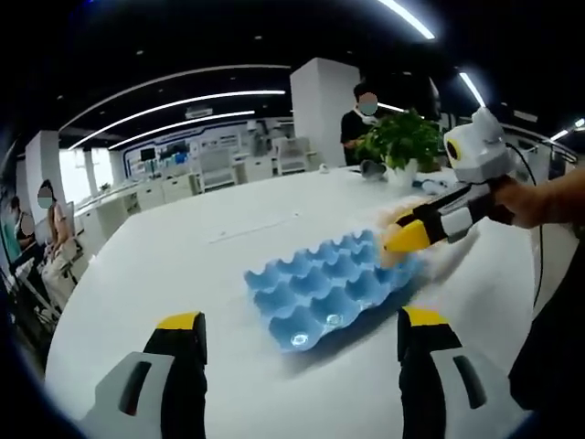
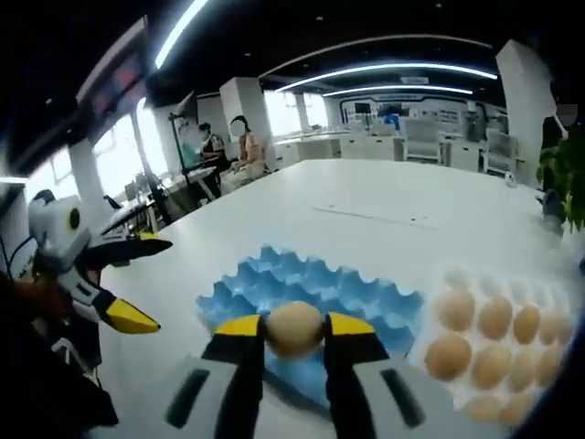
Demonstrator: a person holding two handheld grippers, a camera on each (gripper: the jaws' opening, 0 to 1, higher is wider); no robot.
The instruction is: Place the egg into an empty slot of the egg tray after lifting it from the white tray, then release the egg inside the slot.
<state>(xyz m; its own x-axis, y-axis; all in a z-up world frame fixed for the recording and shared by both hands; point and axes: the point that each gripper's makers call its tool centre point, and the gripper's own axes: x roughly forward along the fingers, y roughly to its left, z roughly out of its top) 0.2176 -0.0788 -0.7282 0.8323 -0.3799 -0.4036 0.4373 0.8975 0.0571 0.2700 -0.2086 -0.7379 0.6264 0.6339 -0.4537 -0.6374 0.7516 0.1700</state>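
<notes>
R gripper sits bottom centre of the right gripper view, yellow-tipped jaws clamped on the egg, one tip on each side, egg bulging between them. So lift looks done: egg is off the white tray at lower right of frame, where approx a dozen other eggs sit in rows. Egg hangs in front of the blue egg tray, mid-frame, over its near edge as far as I can tell; whether it's above a particular slot I can't tell. Left to do, my read: carry over an empty cup, lower in, open jaws. All cups I can see look empty, so plenty of choice. Egg's long axis: hard to call; it looks nearly round here, maybe slightly wider across the jaws, and which end is the pointed one can't be told. L gripper at bottom of the left gripper view has jaws wide apart, nothing between them, aimed at the blue tray on the white table. R gripper also shows at mid right of that view, by the tray's far end; potted plant behind, upper right.
</notes>
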